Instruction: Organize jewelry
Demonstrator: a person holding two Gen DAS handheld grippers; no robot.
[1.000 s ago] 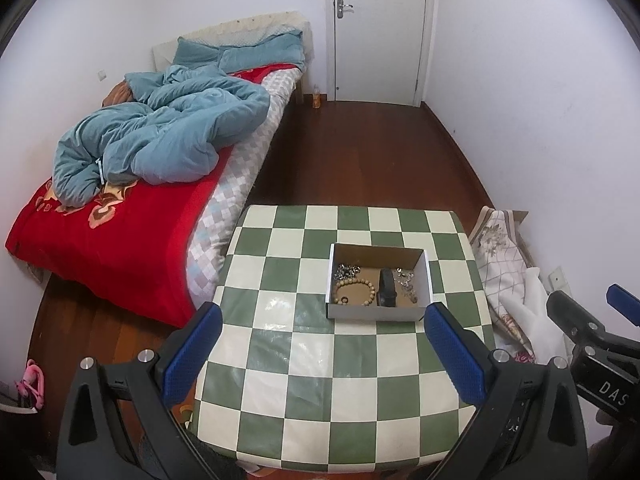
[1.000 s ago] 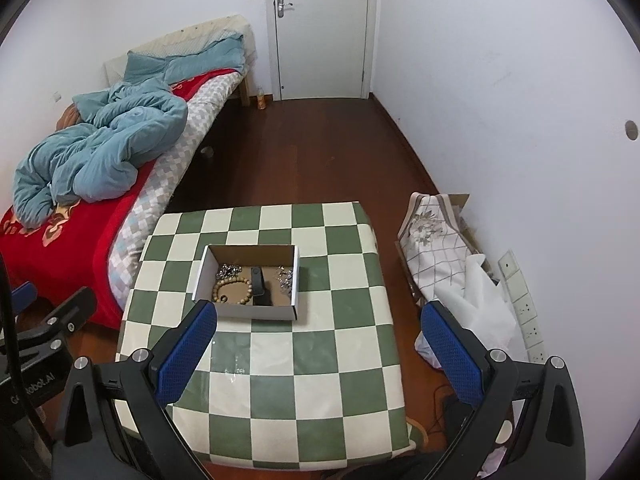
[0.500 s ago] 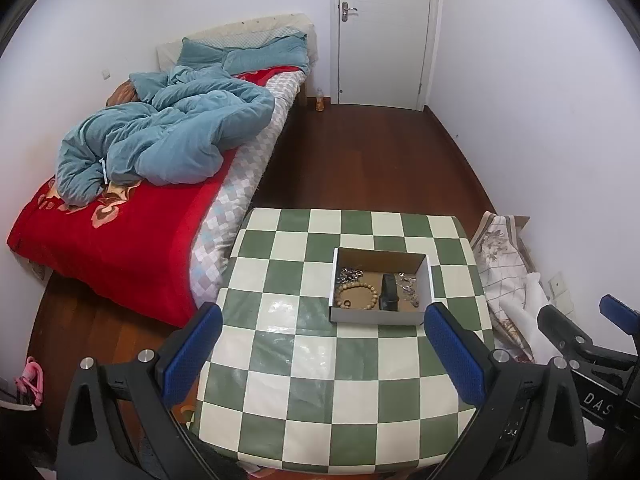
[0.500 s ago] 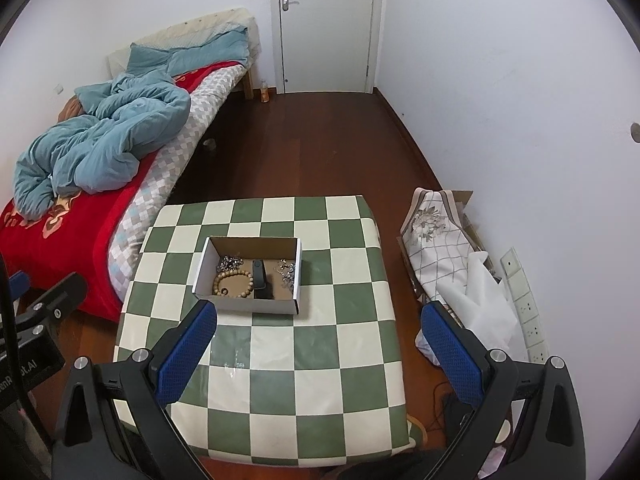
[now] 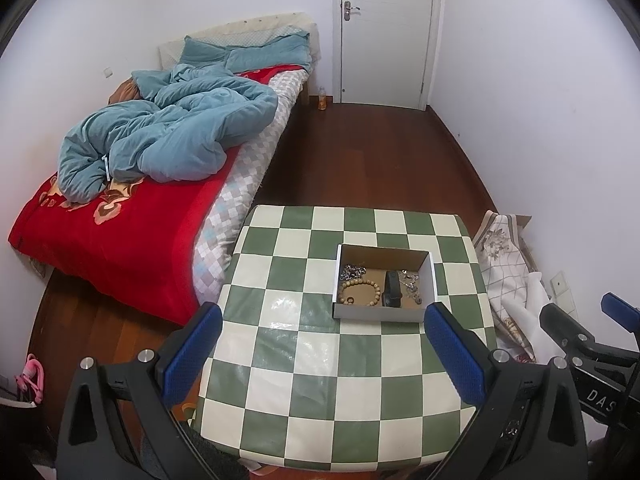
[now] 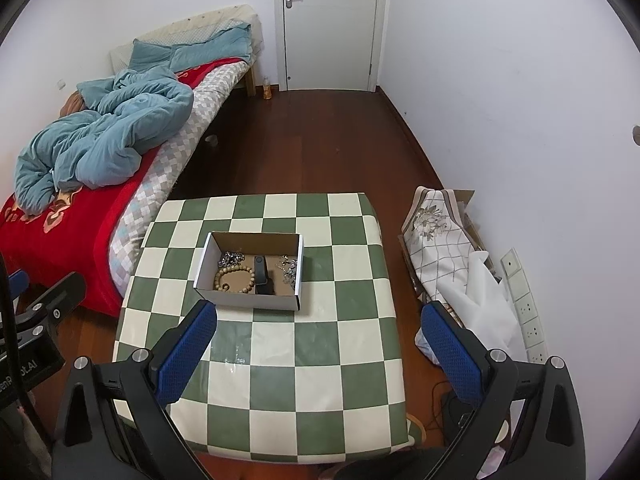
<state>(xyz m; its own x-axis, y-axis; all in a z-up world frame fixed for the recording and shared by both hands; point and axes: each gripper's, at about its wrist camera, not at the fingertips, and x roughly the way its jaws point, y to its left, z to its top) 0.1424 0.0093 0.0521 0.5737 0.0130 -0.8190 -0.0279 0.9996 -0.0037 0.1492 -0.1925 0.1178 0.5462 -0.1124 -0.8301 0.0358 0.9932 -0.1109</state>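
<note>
Box (image 5: 383, 312) w/ jewelry ahead of both grippers' spread fingers (image 6: 188, 350); untouched

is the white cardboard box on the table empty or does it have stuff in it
Not empty: the open white cardboard box holds a wooden bead bracelet, a black band and silvery chains.

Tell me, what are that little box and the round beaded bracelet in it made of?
The box looks like thin cardboard: matte white outside, raw brown inside, with folded edges. The beaded bracelet seems to be wood: tan, dull round beads without sparkle, though at this size plastic can't be ruled out.
</note>
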